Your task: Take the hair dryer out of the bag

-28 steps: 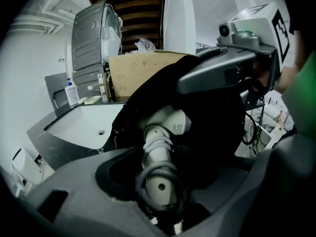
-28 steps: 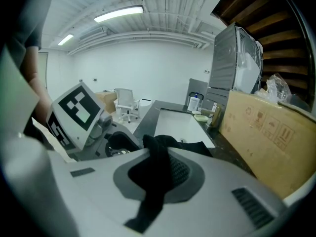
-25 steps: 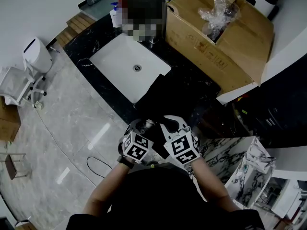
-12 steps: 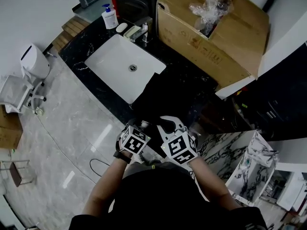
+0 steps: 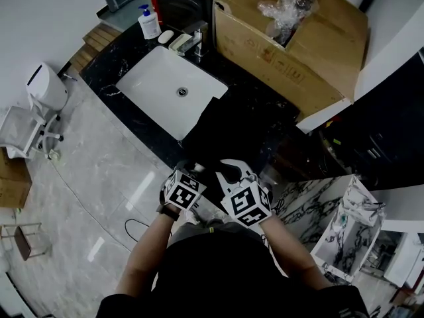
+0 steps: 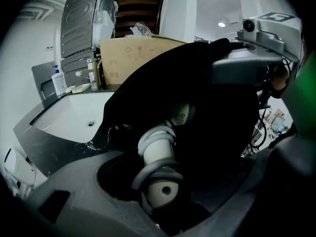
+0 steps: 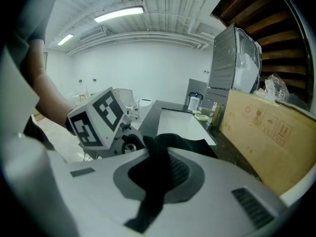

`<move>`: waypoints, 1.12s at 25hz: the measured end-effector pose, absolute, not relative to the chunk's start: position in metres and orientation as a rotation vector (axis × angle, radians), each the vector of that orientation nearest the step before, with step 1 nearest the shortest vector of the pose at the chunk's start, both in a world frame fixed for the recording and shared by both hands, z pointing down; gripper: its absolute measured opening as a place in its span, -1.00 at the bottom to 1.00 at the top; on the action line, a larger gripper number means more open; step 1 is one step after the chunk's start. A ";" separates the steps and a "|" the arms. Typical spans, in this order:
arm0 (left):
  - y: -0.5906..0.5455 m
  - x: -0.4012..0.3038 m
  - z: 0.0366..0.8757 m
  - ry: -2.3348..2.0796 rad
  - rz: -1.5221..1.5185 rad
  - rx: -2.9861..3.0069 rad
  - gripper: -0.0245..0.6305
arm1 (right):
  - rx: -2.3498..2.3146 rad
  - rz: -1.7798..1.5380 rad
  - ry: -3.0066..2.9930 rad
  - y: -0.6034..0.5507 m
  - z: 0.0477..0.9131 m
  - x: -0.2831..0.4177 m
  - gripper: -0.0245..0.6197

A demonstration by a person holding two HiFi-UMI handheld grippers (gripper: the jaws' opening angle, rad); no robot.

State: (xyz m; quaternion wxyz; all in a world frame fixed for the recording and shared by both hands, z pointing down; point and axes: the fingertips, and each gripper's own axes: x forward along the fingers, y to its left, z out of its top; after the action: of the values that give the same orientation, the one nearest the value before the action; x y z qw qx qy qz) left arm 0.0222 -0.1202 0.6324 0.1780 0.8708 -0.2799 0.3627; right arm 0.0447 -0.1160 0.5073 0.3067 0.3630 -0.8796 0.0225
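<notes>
A black bag (image 5: pixel 232 128) lies on the dark counter, its near end at the counter's front edge. My right gripper (image 5: pixel 230 169) is shut on a fold of the bag's fabric (image 7: pixel 157 179), pinched between its grey jaws. My left gripper (image 5: pixel 191 172) is beside it at the bag's mouth. The hair dryer (image 6: pixel 159 149) sticks out of the bag (image 6: pixel 217 112): a pale handle wound with grey cord. The handle's end lies between the left gripper's (image 6: pixel 163 204) jaws, which are closing on it. The dryer's head is hidden inside the bag.
A white sink (image 5: pixel 159 78) is set in the counter beyond the bag, with a faucet (image 5: pixel 196 42) and a soap bottle (image 5: pixel 147 22) behind it. A big cardboard box (image 5: pixel 291 52) holding crumpled plastic stands at the back right. A cable (image 5: pixel 136 230) lies on the floor.
Both grippers stay at the bag's near end. The left one has tipped slightly, and the dryer's handle shows less in the head view. The head view has shifted a little.
</notes>
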 end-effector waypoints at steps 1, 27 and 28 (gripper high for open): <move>-0.122 0.021 0.630 -0.793 1.008 2.450 -0.20 | 0.959 0.053 -2.323 -0.115 0.508 0.044 -0.87; -0.119 0.011 0.591 -0.759 0.758 2.492 -0.24 | 1.174 -0.039 -2.207 -0.175 0.495 0.086 -0.87; -0.119 0.010 0.591 -0.760 0.754 2.498 -0.24 | 1.176 -0.033 -2.209 -0.176 0.494 0.086 -0.87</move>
State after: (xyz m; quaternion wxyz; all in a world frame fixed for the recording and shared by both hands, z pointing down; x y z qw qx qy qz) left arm 0.0099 -0.1190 0.5906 0.2106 0.8986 -0.2734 0.2711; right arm 0.0863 -0.1763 0.4945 0.3140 0.4461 -0.8380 -0.0124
